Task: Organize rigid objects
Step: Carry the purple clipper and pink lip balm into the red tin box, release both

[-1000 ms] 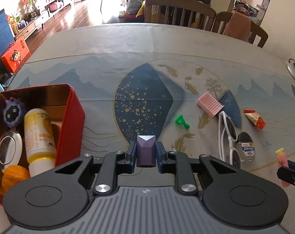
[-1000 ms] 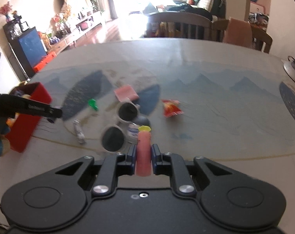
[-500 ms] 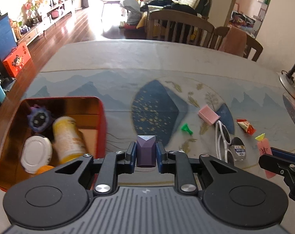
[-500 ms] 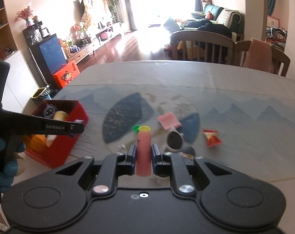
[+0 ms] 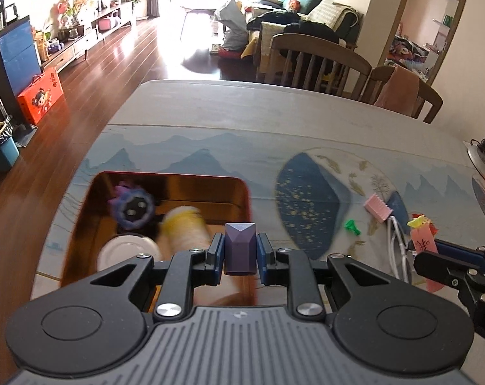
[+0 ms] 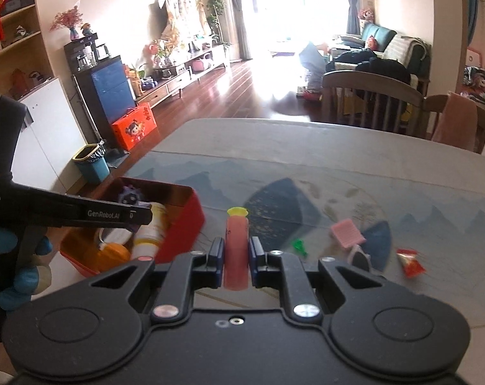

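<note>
My left gripper (image 5: 240,250) is shut on a small purple block (image 5: 240,247) and holds it above the right edge of the red tin (image 5: 165,178). The tin holds a purple toy (image 5: 131,208), a yellow-capped bottle (image 5: 184,227) and a white round case (image 5: 127,253). My right gripper (image 6: 236,255) is shut on a pink tube with a yellow cap (image 6: 237,243), held above the table right of the tin (image 6: 184,221). The right gripper also shows in the left wrist view (image 5: 434,256).
On the patterned tablecloth (image 5: 274,122) lie a pink comb (image 5: 378,207), a green piece (image 5: 352,227), white sunglasses (image 5: 397,243) and a red wrapper (image 6: 409,261). Chairs (image 5: 316,61) stand at the far edge. The table's left edge drops to the floor.
Both grippers have moved left toward the red tin, each still holding its object. The left one now hangs over the tin's right edge.
</note>
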`<state>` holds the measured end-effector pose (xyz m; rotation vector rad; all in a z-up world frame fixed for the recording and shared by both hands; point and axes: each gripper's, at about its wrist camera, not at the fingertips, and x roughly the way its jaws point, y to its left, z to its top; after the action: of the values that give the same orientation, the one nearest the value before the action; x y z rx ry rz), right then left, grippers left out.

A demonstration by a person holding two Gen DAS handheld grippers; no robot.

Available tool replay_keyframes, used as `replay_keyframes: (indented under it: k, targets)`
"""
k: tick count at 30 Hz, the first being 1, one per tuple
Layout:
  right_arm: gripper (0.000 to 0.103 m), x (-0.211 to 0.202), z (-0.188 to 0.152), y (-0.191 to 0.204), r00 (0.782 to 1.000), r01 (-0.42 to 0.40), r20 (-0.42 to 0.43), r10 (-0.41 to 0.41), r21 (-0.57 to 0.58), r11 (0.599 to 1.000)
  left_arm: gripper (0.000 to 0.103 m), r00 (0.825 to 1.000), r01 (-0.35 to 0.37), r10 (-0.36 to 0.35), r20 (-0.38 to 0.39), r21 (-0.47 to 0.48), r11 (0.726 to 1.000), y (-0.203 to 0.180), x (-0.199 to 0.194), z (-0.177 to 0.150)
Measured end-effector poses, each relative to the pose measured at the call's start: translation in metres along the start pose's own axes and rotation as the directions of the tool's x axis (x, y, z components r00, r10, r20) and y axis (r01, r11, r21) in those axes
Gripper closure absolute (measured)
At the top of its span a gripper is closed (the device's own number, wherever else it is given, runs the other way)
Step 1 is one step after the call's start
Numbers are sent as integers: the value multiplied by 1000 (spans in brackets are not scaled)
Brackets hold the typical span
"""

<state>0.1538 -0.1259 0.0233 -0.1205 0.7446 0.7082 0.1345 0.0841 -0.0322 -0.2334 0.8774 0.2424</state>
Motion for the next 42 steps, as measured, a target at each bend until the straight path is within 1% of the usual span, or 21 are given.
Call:
replay_keyframes:
  k: [10,19,27,33,42]
  targets:
    - [88,24,10,46,1000,-28,-11,28,-19,999,82,1000,-22,22,-6,-20,1000,60,-3,-1]
    - [88,59,18,84,998,-32,-48,30,-52,998,82,999,-34,33,-43,-25,999,107,12,1]
    - [88,101,25,105,995,-9,-102,-2,-101,995,82,997,-21,22,-71,20,1000,118,35,5]
    - [88,134,27,105,987,20,-158,-39,-119,993,82,996,-8,12,-84,48,999,118,50,7]
    - [88,156,29,111,980,37,-189,-69,-167,985,82,994,-6,13,-108,68,998,119,67,9]
